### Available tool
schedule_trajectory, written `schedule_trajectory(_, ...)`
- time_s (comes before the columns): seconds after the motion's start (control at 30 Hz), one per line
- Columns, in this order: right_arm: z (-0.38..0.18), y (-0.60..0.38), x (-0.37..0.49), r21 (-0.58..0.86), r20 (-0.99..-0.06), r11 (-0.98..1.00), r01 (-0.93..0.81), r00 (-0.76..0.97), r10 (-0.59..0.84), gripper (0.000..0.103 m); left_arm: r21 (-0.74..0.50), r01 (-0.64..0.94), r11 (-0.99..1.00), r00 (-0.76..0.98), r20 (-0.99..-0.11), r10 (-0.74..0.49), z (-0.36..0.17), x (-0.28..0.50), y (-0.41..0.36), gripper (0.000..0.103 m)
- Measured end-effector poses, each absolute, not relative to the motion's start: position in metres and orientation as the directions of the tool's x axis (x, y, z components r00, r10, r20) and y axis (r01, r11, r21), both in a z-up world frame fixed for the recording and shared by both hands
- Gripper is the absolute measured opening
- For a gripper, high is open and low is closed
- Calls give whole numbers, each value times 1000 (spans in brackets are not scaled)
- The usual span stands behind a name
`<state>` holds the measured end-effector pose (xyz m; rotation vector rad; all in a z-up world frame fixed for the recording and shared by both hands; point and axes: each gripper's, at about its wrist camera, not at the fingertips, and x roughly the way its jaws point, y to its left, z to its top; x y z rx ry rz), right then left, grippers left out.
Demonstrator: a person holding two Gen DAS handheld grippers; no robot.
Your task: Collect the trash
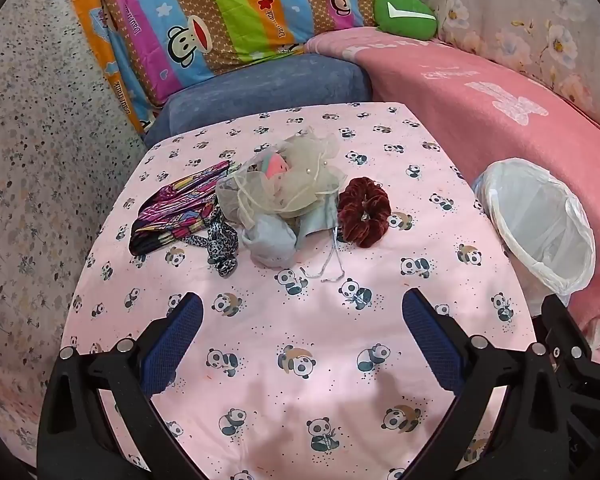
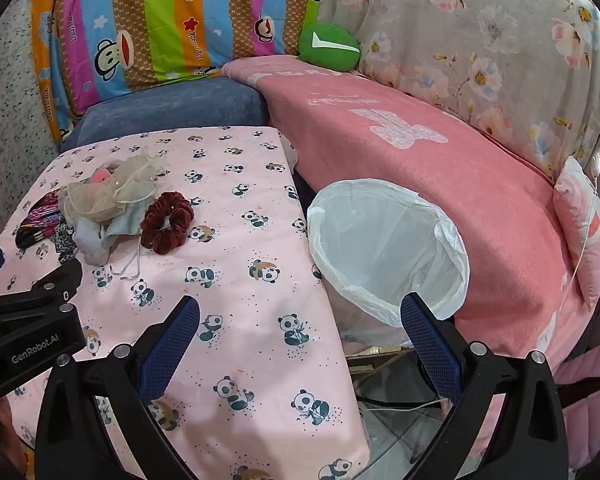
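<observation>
A pink blanket (image 2: 440,184) covers the couch along the table's far right edge, and the table (image 1: 300,380) with its panda cloth lies bare across its whole near half. A bin (image 2: 384,248) with a white liner stands just off the table's right edge, against the blanket. The trash, a small heap of cloth scraps (image 1: 260,204) with a dark red scrunchie (image 1: 364,212) touching it, sits toward the far left of the table, while the left gripper (image 1: 302,340) and right gripper (image 2: 300,344) both hang wide apart and empty, the right one straddling the table's right edge.

"genrobot.ai" is printed on the left gripper (image 2: 32,344) body, left of the right tongs; "captain" is read on the striped cartoon cushion (image 2: 172,12) far beyond.
</observation>
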<state>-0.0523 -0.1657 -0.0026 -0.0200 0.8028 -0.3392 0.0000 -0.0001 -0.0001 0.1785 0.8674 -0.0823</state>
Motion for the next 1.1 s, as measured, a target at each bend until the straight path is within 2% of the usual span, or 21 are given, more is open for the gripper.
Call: schedule_trajectory(1.1,3,-167,-53,-140,-697,945,296,648,-306,96,116,149,982,649,-761,-9,1,2,-7,95)
